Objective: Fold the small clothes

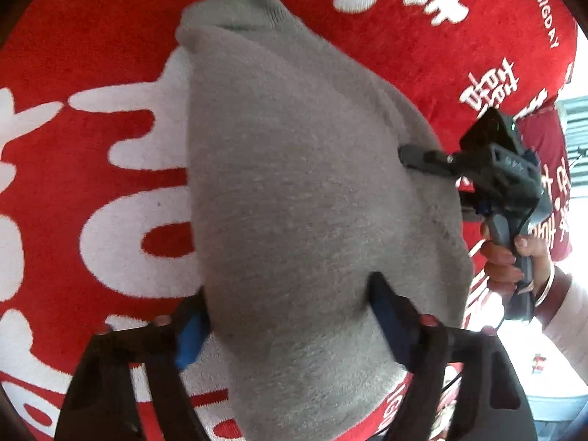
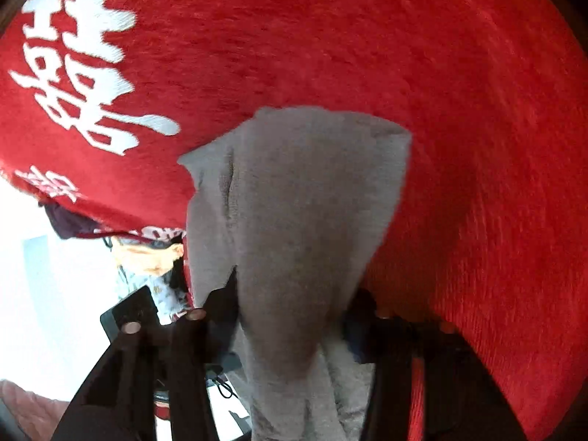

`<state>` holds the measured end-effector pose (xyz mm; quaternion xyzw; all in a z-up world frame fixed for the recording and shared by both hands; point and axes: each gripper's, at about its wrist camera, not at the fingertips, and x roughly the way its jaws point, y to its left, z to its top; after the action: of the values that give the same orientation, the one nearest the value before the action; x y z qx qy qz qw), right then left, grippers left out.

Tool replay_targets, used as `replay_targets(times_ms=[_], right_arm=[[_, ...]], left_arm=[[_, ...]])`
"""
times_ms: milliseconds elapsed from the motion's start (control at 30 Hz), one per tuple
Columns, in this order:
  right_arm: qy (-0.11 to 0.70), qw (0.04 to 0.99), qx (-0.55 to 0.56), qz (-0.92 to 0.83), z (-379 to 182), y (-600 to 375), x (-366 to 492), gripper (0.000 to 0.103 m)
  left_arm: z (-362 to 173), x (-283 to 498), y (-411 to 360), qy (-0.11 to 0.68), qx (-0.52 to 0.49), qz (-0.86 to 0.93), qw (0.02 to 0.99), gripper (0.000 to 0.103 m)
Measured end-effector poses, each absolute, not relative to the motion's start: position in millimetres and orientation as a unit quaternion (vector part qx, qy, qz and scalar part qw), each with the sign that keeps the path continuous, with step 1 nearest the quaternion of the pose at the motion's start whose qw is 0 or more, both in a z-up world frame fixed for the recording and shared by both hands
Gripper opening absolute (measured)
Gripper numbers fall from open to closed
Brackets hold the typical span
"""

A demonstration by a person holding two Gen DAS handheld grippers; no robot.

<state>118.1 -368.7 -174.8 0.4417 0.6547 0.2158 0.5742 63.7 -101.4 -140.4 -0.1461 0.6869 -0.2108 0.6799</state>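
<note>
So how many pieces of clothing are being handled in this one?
1. A single grey garment, lifted above the red blanket, gripped by both the left gripper and the right gripper. Others may lie outside these views.

The cloth [image 1: 294, 183] between my left gripper's [image 1: 290, 316] fingers is plain grey, no print. Under it the mat [image 1: 92, 55] is bright red with big white characters, and white lettering runs along its far right edge. My left fingers have blue pads [image 1: 189, 338]. My right gripper [image 1: 408, 156], off to the right, is black and dark grey.
</note>
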Motion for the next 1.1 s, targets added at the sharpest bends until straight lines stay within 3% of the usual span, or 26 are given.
replay_targets(times_ms=[67, 167, 667, 867, 1100], right_arm=[[0.646, 0.582, 0.444, 0.214, -166, -367, 116, 0.043], [0.628, 0.585, 0.463, 0.22, -150, -362, 112, 0.042], [0.613, 0.577, 0.478, 0.252, -74, -287, 60, 0.042], [0.64, 0.559, 0.456, 0.265, -92, -219, 42, 0.042], [0.693, 0.588, 0.347, 0.232, -115, -176, 43, 0.042]], left_arm=[[-133, 64, -96, 0.68, -0.157, -0.22, 0.682, 0.054], [-122, 63, -86, 0.671, -0.178, -0.24, 0.679, 0.048], [-34, 13, 3, 0.647, -0.178, -0.254, 0.696, 0.048], [-44, -14, 49, 0.672, -0.175, -0.203, 0.69, 0.048], [-76, -29, 84, 0.705, -0.159, -0.126, 0.68, 0.053]])
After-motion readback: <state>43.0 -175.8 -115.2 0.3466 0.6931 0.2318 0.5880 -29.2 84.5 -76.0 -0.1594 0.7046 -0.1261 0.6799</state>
